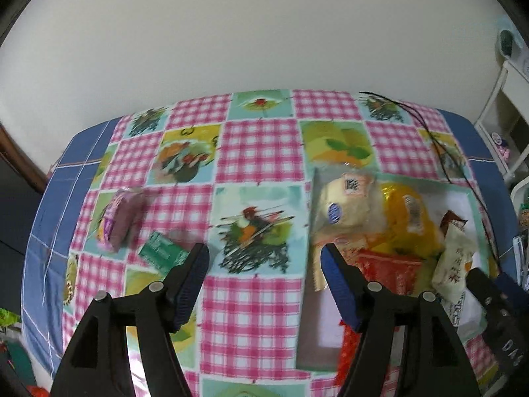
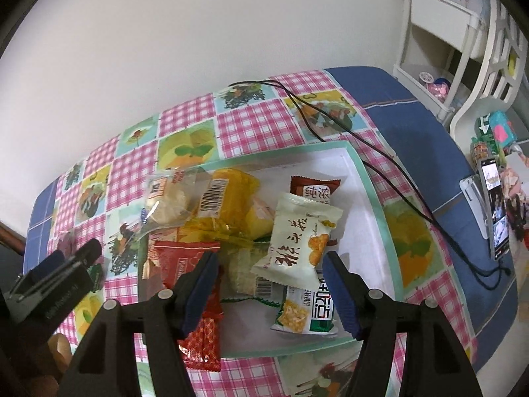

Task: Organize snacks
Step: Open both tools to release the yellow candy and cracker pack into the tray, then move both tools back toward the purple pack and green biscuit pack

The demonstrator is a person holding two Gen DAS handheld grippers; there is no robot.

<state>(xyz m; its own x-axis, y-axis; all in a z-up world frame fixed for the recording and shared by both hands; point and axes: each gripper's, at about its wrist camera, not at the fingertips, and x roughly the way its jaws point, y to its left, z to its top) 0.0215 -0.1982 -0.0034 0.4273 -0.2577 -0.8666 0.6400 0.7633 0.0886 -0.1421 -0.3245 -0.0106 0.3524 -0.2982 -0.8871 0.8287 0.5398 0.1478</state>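
A shallow white tray with a mint rim (image 2: 373,185) holds several snack packs: a cream pack with orange print (image 2: 297,241), a yellow pack (image 2: 231,195), a red pack (image 2: 185,258), a brown pack (image 2: 314,188). The tray's rim also shows in the left wrist view (image 1: 305,284). My right gripper (image 2: 269,264) is open and empty, just above the cream pack. My left gripper (image 1: 264,258) is open and empty over the cloth, left of the tray. A purple snack pack (image 1: 120,220) and a green packet (image 1: 162,251) lie on the cloth at left.
The table has a pink checked cloth (image 1: 251,317) over a blue cover. A black cable (image 2: 363,155) runs across the far right of the table past the tray. A phone on a stand (image 2: 494,205) and white shelves (image 2: 463,33) stand at right.
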